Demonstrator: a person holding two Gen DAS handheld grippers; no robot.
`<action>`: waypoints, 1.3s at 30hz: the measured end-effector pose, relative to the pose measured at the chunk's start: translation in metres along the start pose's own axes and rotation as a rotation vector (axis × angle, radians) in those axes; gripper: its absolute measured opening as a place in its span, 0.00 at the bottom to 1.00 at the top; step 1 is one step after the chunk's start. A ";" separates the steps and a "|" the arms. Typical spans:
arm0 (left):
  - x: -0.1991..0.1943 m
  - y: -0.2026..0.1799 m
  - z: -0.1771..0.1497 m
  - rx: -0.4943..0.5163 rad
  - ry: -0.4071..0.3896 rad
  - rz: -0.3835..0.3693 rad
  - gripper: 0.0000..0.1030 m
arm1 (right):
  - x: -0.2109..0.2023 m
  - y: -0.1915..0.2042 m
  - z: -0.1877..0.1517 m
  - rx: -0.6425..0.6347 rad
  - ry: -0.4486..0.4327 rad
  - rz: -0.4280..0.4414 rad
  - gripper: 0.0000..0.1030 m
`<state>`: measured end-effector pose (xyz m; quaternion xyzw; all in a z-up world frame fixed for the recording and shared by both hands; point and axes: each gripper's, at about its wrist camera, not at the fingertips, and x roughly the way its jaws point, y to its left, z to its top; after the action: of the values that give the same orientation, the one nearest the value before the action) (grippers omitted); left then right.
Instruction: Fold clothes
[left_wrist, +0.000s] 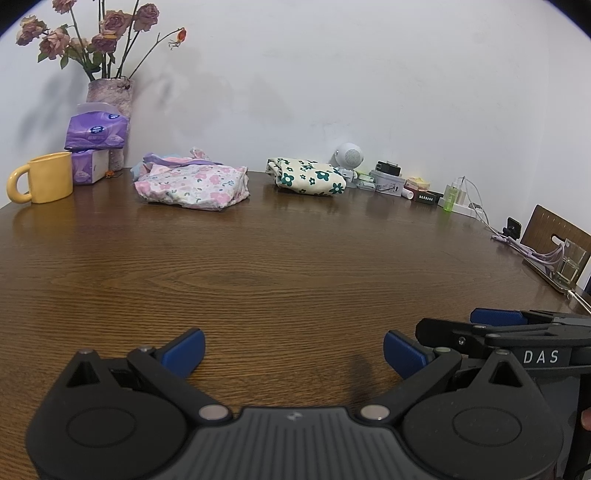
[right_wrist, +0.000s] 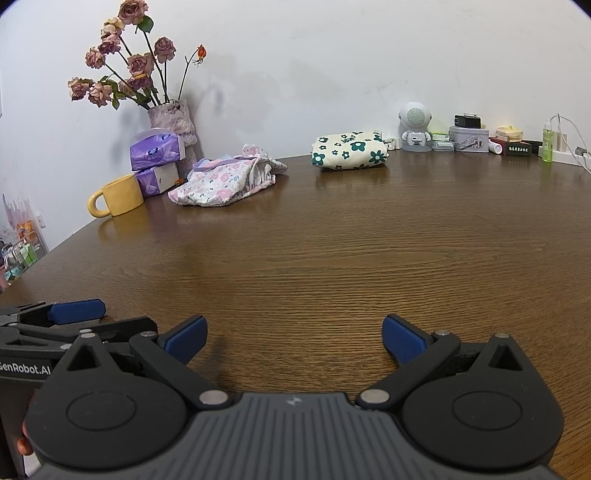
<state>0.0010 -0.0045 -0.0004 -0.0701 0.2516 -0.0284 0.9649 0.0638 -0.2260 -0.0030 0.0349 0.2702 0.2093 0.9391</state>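
A pink floral garment (left_wrist: 192, 184) lies loosely bunched at the far left of the wooden table (left_wrist: 258, 266); it also shows in the right wrist view (right_wrist: 225, 179). A folded cream garment with green flowers (left_wrist: 308, 177) lies to its right near the wall, also in the right wrist view (right_wrist: 351, 149). My left gripper (left_wrist: 293, 354) is open and empty, low over the near table edge. My right gripper (right_wrist: 293, 338) is open and empty beside it. Each gripper's blue fingers show in the other's view: the right gripper's fingers (left_wrist: 495, 317) and the left gripper's fingers (right_wrist: 75, 312).
A yellow mug (left_wrist: 44, 177), purple tissue packs (left_wrist: 94, 133) and a vase of dried roses (left_wrist: 110, 92) stand at the far left. A white speaker figure (right_wrist: 415, 125), small boxes, a green bottle (right_wrist: 547, 142) and cables line the far right. A chair back (left_wrist: 554, 232) stands at right.
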 end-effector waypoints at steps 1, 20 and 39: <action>0.000 0.000 0.000 0.000 0.000 0.000 1.00 | 0.000 0.000 0.000 0.002 0.000 -0.002 1.00; 0.001 0.000 0.000 0.004 0.000 -0.009 1.00 | -0.001 0.000 -0.001 0.006 -0.001 -0.006 1.00; 0.000 -0.001 0.000 0.005 -0.003 -0.013 1.00 | -0.002 -0.002 -0.001 0.015 -0.004 -0.003 1.00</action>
<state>0.0012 -0.0053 -0.0004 -0.0692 0.2497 -0.0349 0.9652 0.0628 -0.2284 -0.0031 0.0421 0.2698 0.2057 0.9397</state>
